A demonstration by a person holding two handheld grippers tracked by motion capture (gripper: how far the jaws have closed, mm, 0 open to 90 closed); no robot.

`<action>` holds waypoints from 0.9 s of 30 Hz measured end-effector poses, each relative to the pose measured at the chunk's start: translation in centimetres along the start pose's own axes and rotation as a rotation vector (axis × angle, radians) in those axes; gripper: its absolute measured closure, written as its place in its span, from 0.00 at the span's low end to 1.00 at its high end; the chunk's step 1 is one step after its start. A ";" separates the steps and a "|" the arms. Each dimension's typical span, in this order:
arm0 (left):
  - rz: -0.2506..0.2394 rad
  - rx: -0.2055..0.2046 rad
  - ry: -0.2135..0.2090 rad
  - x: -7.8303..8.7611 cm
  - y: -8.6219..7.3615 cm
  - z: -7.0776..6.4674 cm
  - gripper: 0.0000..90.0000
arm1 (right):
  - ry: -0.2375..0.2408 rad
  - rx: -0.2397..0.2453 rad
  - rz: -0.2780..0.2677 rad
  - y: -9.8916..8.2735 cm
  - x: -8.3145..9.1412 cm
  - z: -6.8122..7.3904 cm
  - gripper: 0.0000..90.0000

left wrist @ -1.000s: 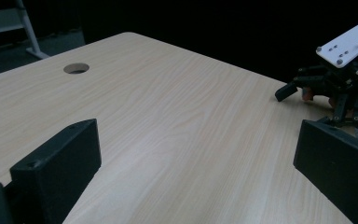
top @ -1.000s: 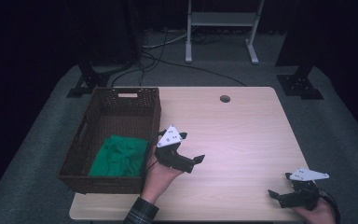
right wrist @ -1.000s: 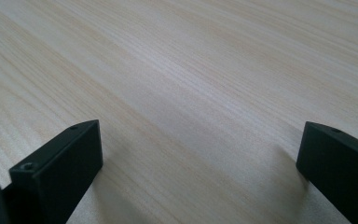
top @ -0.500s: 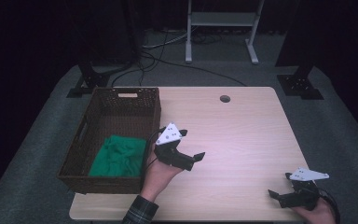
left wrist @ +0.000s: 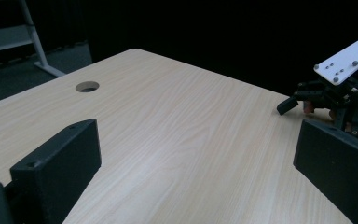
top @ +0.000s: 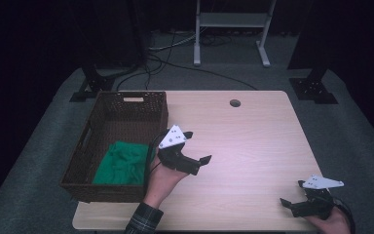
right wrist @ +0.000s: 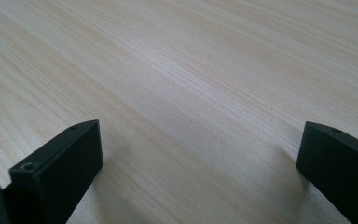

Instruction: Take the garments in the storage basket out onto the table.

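My left gripper [top: 197, 146] hovers over the pale wooden table [top: 253, 141], just right of the wicker basket [top: 126, 100]. It is open, with nothing between its jaws. In the left gripper view its jaws [left wrist: 191, 158] stand wide apart over bare wood. My right gripper [top: 292, 193] rests low at the table's near right corner, also open and empty. The right gripper view shows its jaws [right wrist: 196, 158] spread close above the tabletop. A green cloth [top: 121, 163] lies crumpled in the near half of the basket.
A round cable hole [top: 234, 103] sits near the table's far edge. The right gripper [left wrist: 307, 105], with its grey plate, appears far off in the left gripper view. Beyond the table are a metal stand [top: 229, 29], cables and dark floor.
My left gripper has shifted slightly and risen a little beside the basket. The right gripper has stayed where it was.
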State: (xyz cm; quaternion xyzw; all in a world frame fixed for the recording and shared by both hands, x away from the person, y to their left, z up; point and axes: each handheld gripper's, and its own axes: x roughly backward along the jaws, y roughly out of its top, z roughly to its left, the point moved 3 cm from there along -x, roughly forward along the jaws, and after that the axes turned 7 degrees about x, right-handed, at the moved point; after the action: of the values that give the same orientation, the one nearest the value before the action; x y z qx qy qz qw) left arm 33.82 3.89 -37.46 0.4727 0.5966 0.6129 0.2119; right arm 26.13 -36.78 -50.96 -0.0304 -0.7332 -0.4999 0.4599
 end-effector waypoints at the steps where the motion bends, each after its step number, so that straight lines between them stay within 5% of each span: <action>1: -0.001 -0.002 0.000 0.0 0.0 0.0 0.00 | 0.000 -0.001 0.000 0.0 0.0 0.0 0.00; 27: -0.034 0.001 -0.018 0.6 1.2 2.3 0.00 | 0.001 -0.003 0.000 0.0 0.0 0.0 0.00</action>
State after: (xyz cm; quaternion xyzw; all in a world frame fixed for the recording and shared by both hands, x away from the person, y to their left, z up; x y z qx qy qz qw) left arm 35.86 5.37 -36.56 0.4683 0.6030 0.6045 0.2274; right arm 26.11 -36.76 -50.96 -0.0307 -0.7322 -0.5011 0.4601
